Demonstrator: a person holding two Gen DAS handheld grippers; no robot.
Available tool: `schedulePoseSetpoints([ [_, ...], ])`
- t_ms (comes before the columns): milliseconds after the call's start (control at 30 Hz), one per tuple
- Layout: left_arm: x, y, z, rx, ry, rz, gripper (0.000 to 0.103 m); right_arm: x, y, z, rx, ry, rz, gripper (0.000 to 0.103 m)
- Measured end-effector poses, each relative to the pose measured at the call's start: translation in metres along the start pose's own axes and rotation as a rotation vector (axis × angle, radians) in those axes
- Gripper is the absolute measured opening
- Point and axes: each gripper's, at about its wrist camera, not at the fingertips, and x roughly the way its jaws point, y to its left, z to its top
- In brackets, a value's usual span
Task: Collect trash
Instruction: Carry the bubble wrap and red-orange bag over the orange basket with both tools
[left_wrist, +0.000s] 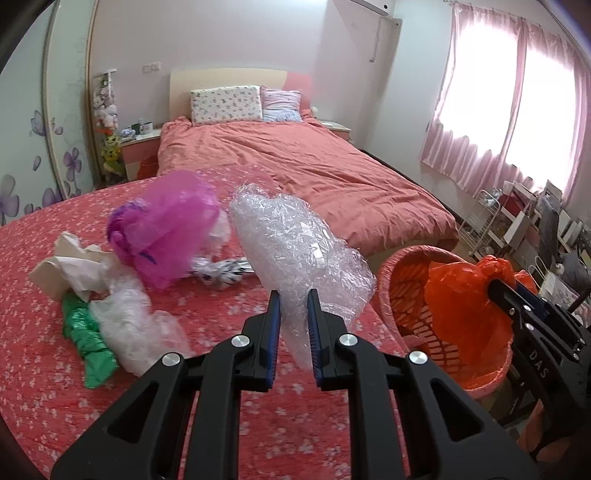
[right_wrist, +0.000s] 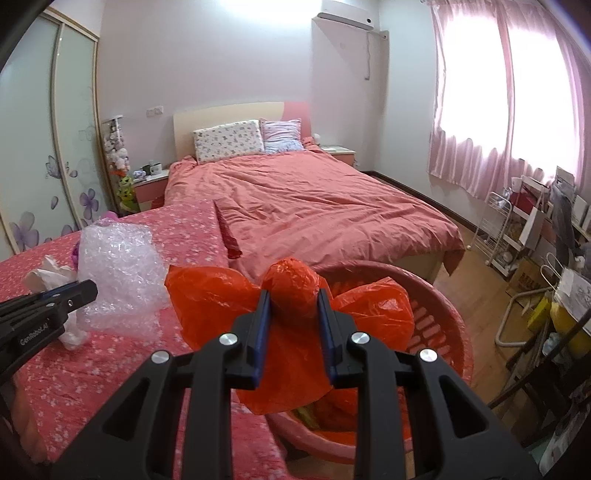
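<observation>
My left gripper (left_wrist: 293, 302) is shut on a wad of clear bubble wrap (left_wrist: 295, 243) and holds it above the red flowered surface (left_wrist: 221, 317). The bubble wrap also shows in the right wrist view (right_wrist: 118, 273). My right gripper (right_wrist: 293, 299) is shut on an orange plastic bag (right_wrist: 291, 288) and holds it over the pink basket (right_wrist: 443, 332). From the left wrist view, the bag (left_wrist: 461, 306) hangs above the basket (left_wrist: 399, 295). On the surface lie a pink net bag (left_wrist: 166, 229), crumpled paper (left_wrist: 70, 266), a green bag (left_wrist: 85, 336) and clear plastic (left_wrist: 136, 325).
A bed with a red cover (left_wrist: 295, 162) lies beyond. A white wire rack (right_wrist: 495, 229) and boxes stand by the pink curtains on the right. A nightstand (left_wrist: 140, 144) stands at the bed's left. A black-and-white wrapper (left_wrist: 225, 273) lies behind the bubble wrap.
</observation>
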Motion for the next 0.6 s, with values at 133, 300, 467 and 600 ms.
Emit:
schedulePoseSetpoints([
  [133,0.006,-0.017,-0.002,0.017,0.012,-0.017,0.015,0.003,-0.011,-0.004,0.013,0.005,-0.027,0.025],
  [300,0.013,-0.036,-0.002,0.034,0.025,-0.043,0.015,0.006,-0.031,-0.008,0.042,0.009,-0.06,0.025],
  [467,0.021,-0.059,-0.003,0.061,0.039,-0.073,0.015,0.011,-0.053,-0.012,0.077,0.015,-0.098,0.025],
  [600,0.027,-0.074,-0.005,0.084,0.053,-0.099,0.015,0.015,-0.071,-0.014,0.109,0.021,-0.127,0.025],
])
